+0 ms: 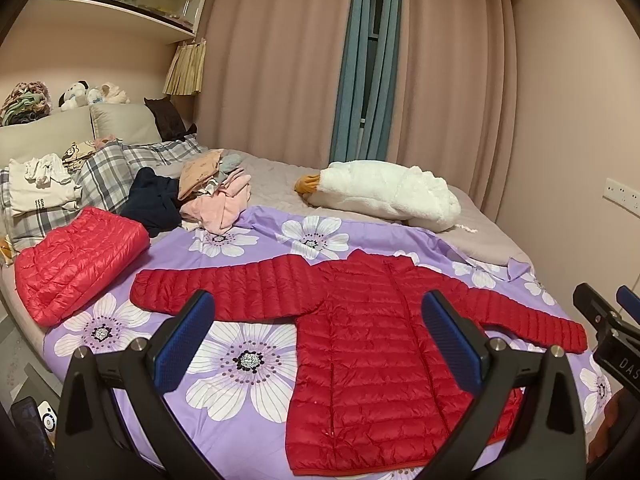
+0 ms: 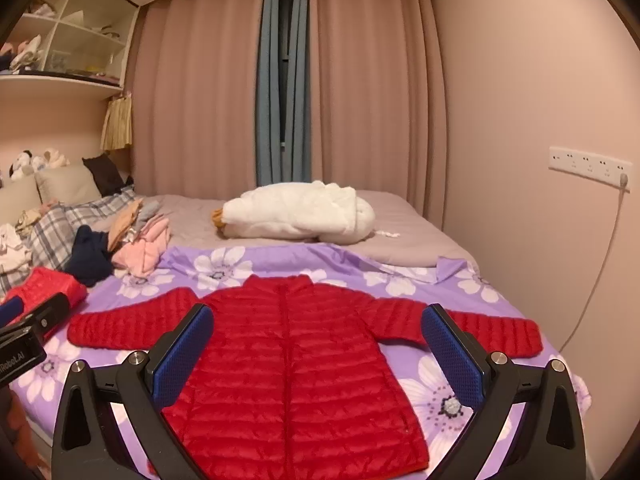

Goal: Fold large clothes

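Red quilted down jacket (image 2: 296, 360) lies flat: light, soft, slippery. Grip sleeve cuffs at 3 and 9 o'clock. Left gripper (image 1: 318, 340) and right gripper (image 2: 318, 344) jaws apart, empty.

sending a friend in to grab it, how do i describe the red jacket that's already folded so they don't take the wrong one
Start at the bed's purple floral sheet. The folded red jacket sits at its left edge, beside the navy garment. Unlike the spread red jacket with sleeves out, it is a compact, brighter bundle.
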Action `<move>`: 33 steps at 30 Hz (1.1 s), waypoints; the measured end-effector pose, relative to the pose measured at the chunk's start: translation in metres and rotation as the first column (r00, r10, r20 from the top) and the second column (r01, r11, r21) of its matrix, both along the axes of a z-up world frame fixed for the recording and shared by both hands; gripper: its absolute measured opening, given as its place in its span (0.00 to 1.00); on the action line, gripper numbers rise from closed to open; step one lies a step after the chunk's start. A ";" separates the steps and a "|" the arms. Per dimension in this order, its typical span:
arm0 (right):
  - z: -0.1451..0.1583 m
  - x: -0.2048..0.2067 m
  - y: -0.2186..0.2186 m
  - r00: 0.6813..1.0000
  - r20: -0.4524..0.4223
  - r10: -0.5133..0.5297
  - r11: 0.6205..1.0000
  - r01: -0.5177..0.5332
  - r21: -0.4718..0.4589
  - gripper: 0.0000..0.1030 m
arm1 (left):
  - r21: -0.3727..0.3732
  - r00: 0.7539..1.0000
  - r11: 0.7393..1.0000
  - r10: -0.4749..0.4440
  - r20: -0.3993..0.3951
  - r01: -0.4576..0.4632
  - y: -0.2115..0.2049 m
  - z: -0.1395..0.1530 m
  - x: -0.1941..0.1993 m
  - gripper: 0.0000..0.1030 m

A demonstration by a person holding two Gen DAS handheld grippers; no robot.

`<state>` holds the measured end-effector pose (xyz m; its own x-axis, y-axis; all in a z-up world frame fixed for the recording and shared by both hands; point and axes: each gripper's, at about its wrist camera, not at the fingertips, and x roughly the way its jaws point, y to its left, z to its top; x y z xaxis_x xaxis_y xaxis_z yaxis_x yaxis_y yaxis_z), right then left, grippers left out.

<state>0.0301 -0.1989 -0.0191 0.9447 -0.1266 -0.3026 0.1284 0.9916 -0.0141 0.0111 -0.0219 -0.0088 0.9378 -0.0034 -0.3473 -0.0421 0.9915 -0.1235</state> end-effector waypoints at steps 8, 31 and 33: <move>0.002 -0.001 -0.004 1.000 0.008 -0.030 0.999 0.029 0.013 1.00 | 0.009 1.000 1.000 0.006 0.008 -0.006 0.000 -0.001 0.000 1.00; 0.003 0.001 -0.005 0.999 0.003 -0.043 0.999 0.043 0.017 1.00 | 0.013 1.000 1.000 0.011 -0.006 -0.011 0.003 -0.001 0.000 1.00; 0.003 0.002 -0.005 0.999 0.003 -0.045 0.999 0.045 0.017 1.00 | 0.008 1.000 1.000 0.009 -0.008 -0.009 0.003 -0.001 0.000 1.00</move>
